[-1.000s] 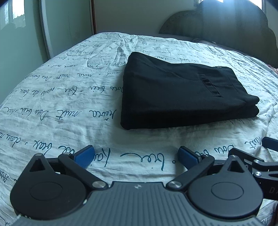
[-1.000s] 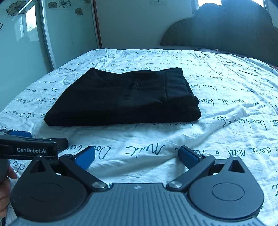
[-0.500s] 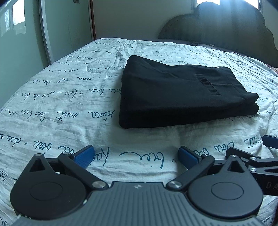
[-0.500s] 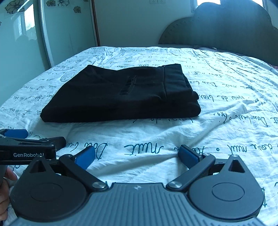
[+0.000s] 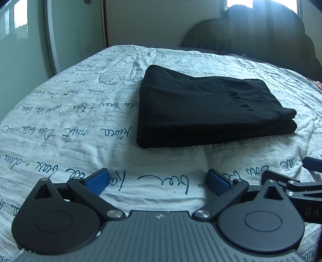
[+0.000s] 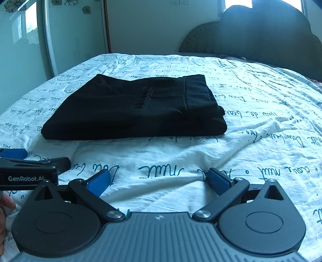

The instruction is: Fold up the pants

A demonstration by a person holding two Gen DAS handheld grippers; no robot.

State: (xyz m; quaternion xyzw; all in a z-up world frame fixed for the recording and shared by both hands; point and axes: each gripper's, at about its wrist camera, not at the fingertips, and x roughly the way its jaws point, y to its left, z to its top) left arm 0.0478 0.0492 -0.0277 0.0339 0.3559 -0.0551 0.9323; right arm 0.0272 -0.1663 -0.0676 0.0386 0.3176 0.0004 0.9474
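pants (image 5: 203, 108) black, folded in a neat stacked rectangle on script-printed bedsheet (image 5: 66, 121), left hand-held gripper (image 5: 158, 181) and right hand-held gripper (image 6: 159, 181) both spread wide, empty

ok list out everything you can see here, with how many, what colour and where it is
pants: one, black, folded flat, middle of the bed
bedspread: one, white with dark teal handwriting, covering the bed
headboard: one, dark, scalloped top, far end
wardrobe door: pale green, glossy, flower decals, left side
window: bright, behind the headboard
left tool: one, black with blue pads, open, empty, near bed edge
right tool: one, same colours, open, empty
hand: partly seen, lower left edge
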